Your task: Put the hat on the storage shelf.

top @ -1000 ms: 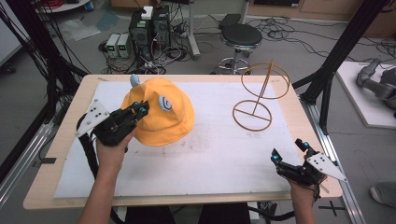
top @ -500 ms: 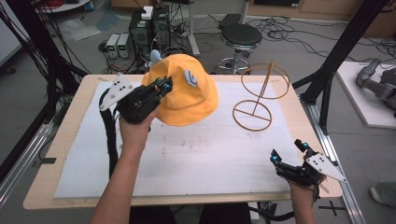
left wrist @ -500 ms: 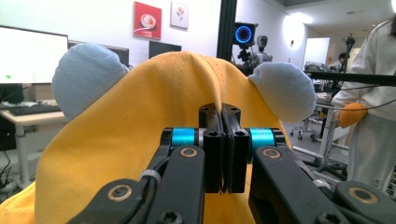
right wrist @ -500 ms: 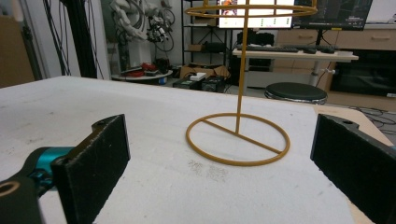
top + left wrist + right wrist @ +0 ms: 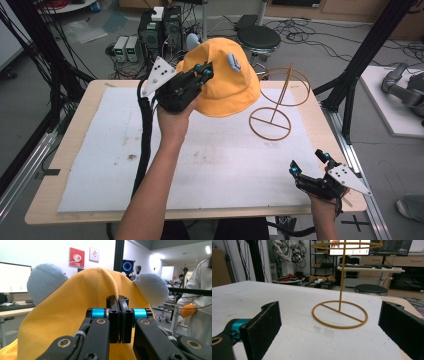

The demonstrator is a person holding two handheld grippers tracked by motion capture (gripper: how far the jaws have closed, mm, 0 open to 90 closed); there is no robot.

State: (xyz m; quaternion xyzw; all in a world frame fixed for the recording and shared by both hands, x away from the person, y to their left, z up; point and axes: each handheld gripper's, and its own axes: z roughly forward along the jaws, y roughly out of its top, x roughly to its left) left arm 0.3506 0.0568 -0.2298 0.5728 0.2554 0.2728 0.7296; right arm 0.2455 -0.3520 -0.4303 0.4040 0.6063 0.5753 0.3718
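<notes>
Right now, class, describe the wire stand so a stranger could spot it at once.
Start at the white mat covering the table. Toward its far right corner stands the wire stand, right of the yellow hat. It alone is bare golden wire: a floor ring, a thin post, a ring on top.

Fixed overhead view forward-down on table [image 5: 75, 190]; right tool view low, sharing wire stand [image 5: 272, 107] [image 5: 340, 312].

Grey floor with cables, black stool [image 5: 257, 37], white wall with red picture [image 5: 77, 257].
</notes>
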